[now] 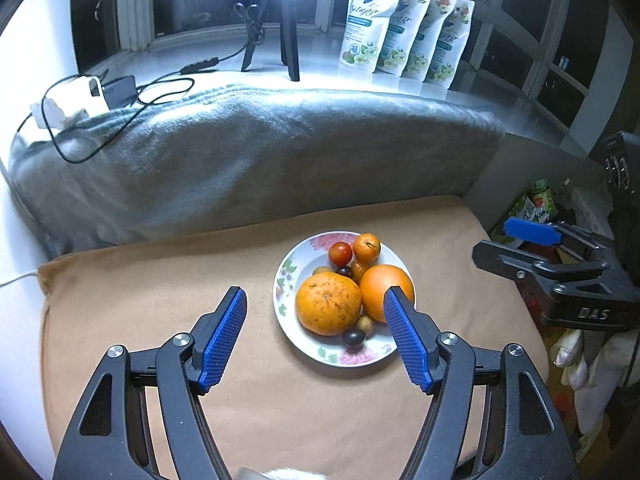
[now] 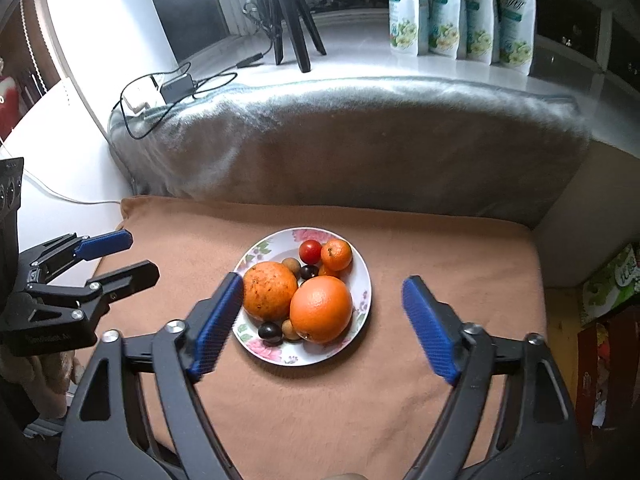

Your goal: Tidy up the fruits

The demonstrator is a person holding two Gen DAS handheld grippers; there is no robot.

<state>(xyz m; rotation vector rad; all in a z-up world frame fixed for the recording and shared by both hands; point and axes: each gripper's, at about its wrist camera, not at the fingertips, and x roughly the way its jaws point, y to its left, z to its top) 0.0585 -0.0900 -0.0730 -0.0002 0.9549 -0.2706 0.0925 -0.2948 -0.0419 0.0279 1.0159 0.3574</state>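
Note:
A white flowered plate (image 1: pixel 288 268) (image 2: pixel 362 280) sits on a tan cushion (image 1: pixel 160 280) (image 2: pixel 440 248). It holds two big oranges (image 1: pixel 328 304) (image 2: pixel 321 309), a small mandarin (image 1: pixel 366 247) (image 2: pixel 337 254), a red tomato (image 1: pixel 340 253) (image 2: pixel 311 251) and several small dark and tan fruits. My left gripper (image 1: pixel 316 300) is open and empty, above the plate's near left side. My right gripper (image 2: pixel 323 286) is open and empty, straddling the plate from the near side. Each gripper also shows in the other's view, the right one (image 1: pixel 532 240) and the left one (image 2: pixel 116 256), both open.
A grey blanket (image 1: pixel 260 152) (image 2: pixel 360 140) is heaped behind the cushion. On the sill behind stand a tripod (image 1: pixel 288 20) (image 2: pixel 296 28), several white pouches (image 1: pixel 400 28) (image 2: pixel 460 12), a charger and cables (image 1: pixel 112 88). Boxes and clutter lie on the right (image 2: pixel 608 284).

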